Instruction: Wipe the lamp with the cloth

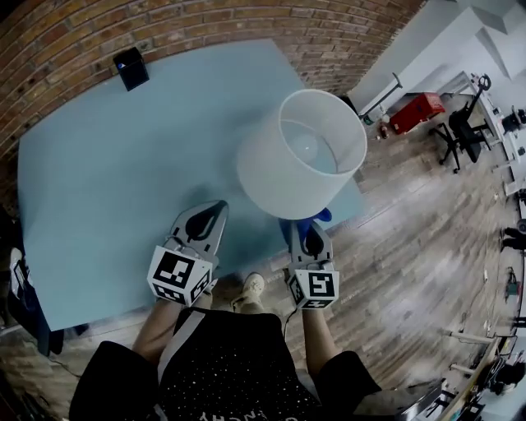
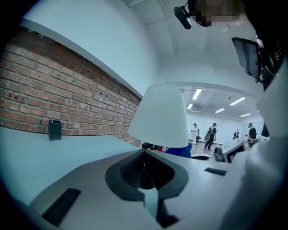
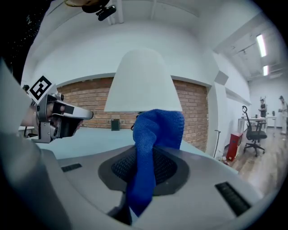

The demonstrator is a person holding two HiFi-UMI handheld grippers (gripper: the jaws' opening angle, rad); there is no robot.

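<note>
A lamp with a white drum shade (image 1: pixel 300 152) stands on the pale blue table (image 1: pixel 123 173), near its right edge. My right gripper (image 1: pixel 309 225) is shut on a blue cloth (image 1: pixel 320 216) just below the shade's near side. In the right gripper view the cloth (image 3: pixel 152 134) bunches up between the jaws, right in front of the shade (image 3: pixel 141 81). My left gripper (image 1: pixel 217 206) is shut with nothing in it, a little left of the lamp and pointing at it. The left gripper view has the shade (image 2: pixel 159 117) ahead and the cloth (image 2: pixel 178 151) low beside it.
A small black box (image 1: pixel 131 68) stands at the table's far left by the brick wall (image 1: pixel 205 25). The table's near edge and right edge drop to a wooden floor (image 1: pixel 403 247). A red case (image 1: pixel 417 111) and an office chair (image 1: pixel 460 131) stand far right.
</note>
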